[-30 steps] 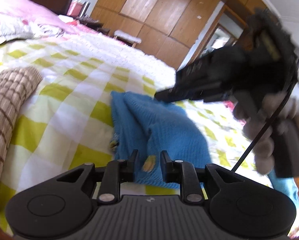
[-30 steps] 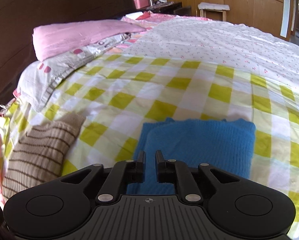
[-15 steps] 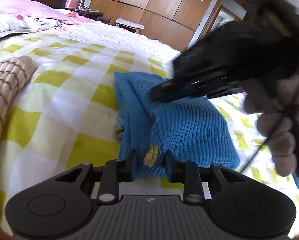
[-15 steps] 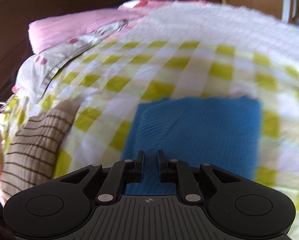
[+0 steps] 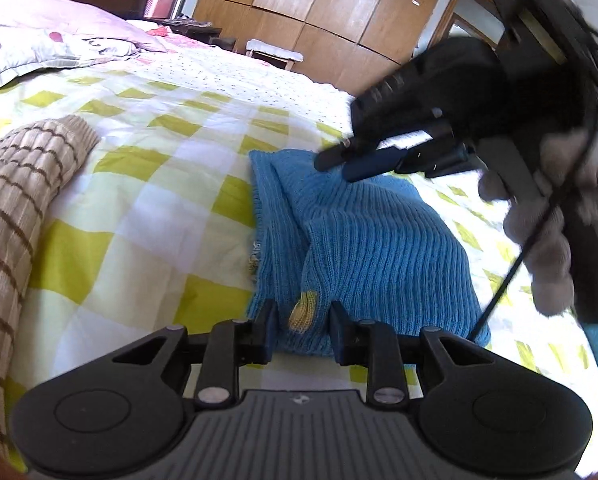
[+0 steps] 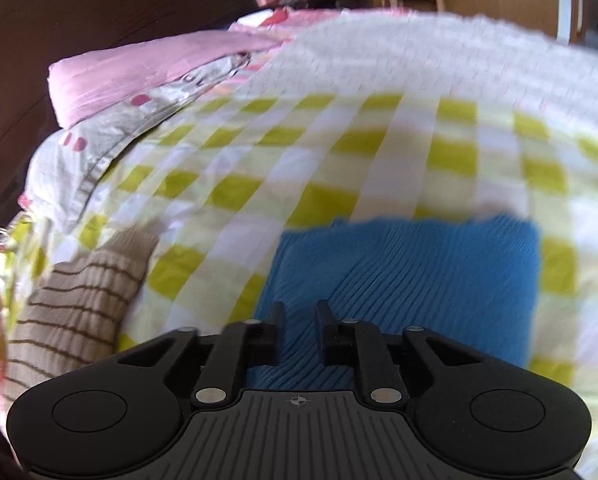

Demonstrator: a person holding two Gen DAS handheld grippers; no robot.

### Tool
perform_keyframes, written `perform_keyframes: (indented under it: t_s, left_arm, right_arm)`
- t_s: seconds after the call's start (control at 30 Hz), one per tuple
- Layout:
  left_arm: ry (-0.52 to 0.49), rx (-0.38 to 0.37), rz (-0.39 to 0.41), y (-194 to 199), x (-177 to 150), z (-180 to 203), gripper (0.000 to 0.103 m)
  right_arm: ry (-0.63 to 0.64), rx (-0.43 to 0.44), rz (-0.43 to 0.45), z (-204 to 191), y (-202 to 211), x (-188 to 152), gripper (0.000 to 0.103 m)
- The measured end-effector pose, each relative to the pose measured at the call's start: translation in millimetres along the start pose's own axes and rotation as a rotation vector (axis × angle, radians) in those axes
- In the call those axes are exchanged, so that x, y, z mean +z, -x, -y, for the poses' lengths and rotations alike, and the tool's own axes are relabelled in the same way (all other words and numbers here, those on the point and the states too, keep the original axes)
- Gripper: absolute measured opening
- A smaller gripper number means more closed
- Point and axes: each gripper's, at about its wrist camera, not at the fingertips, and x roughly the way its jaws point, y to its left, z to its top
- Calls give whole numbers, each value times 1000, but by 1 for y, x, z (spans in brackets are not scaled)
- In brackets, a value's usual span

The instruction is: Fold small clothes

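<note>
Item: blue sweater [image 5: 363, 240], folded, centre of bed [image 5: 151, 184], striped knit [image 5: 15, 208] to its left. Left gripper [image 5: 301, 330]: fingers apart, astride near hem w/o pinching. Right gripper [image 6: 297, 330]: fingers just opened, over sweater, holding nothing. Step: we judge fold done, releasing. Next: we lift clear, fetch another garment.

Folded blue knit sweater [image 5: 379, 248] on checked bedspread [image 5: 139, 184], left tool [image 5: 301, 330] straddling its near edge

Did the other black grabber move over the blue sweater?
Yes. In the left wrist view the right gripper came down onto the blue sweater, its jaws just opening, judged against the checked bedspread.
</note>
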Motion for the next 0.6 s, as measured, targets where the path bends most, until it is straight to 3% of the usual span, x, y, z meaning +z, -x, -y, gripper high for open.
perform_keyframes:
  t_s: [0.07, 0.2, 0.23, 0.3, 0.33, 0.37, 0.47, 0.6]
  left_arm:
    - [-6, 2, -4, -1, -1, 0, 35]
    - [0, -2, -9, -5, 3, -3, 35]
    - [0, -3, -10, -7, 4, -4, 35]
    - [-2, -3, -8, -8, 4, -4, 35]
    - [-3, -5, -7, -8, 5, -4, 35]
    - [-2, -9, -6, -7, 5, -5, 35]
    - [10, -21, -3, -6, 5, -7, 35]
    - [9, -17, -8, -9, 4, -9, 35]
  right_arm:
    - [8, -23, -35, -3, -8, 3, 43]
    - [77, -102, -44, -24, -30, -3, 44]
    - [105, -139, -46, -29, -38, -5, 41]
    - [137, -191, -41, -32, -47, -6, 26]
    - [126, -189, -40, -29, -46, -5, 23]
    - [93, -163, -37, -24, -42, -1, 11]
    - [6, -72, 6, -16, -17, 7, 11]
    - [5, -20, 53, -29, -10, 14, 11]
